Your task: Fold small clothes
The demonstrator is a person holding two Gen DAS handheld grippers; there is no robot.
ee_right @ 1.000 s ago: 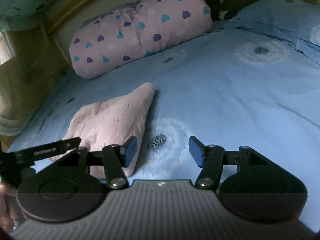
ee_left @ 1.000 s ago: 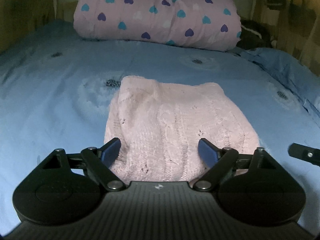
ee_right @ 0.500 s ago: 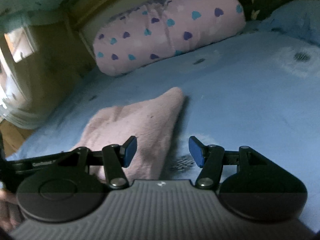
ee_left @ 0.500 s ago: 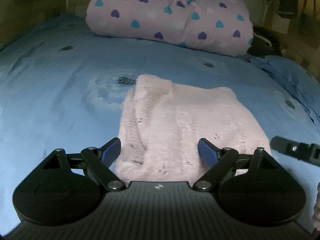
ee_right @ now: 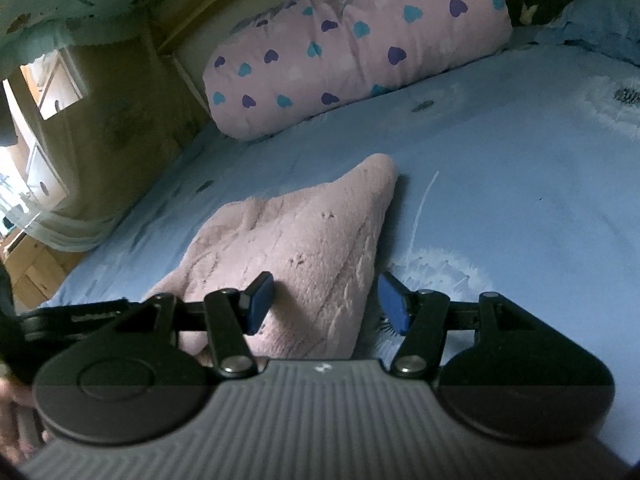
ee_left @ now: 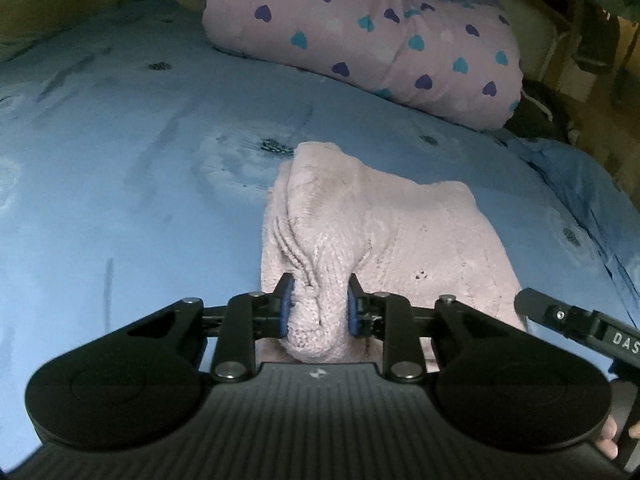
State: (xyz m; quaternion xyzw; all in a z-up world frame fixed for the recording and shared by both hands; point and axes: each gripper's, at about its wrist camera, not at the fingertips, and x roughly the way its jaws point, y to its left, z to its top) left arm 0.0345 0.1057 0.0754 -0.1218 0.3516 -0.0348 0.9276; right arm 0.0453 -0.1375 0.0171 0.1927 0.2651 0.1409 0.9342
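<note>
A small pink knitted garment lies folded on the blue bed sheet. My left gripper is closing its jaws on the near left edge of the garment, and a bunched roll of knit is squeezed between the blue pads. In the right wrist view the same pink garment lies ahead and to the left. My right gripper stands open over the garment's near right edge, with the knit between its pads but not pressed.
A rolled pink quilt with blue and purple hearts lies across the head of the bed. A blue pillow sits at the far right. A wooden wall borders the bed's left side. A person's hand shows at the lower right.
My left gripper's jaws have come together on the garment's near edge, bunching the knit into a ridge. The right gripper has shifted left, so its pads now straddle the garment's right edge.
</note>
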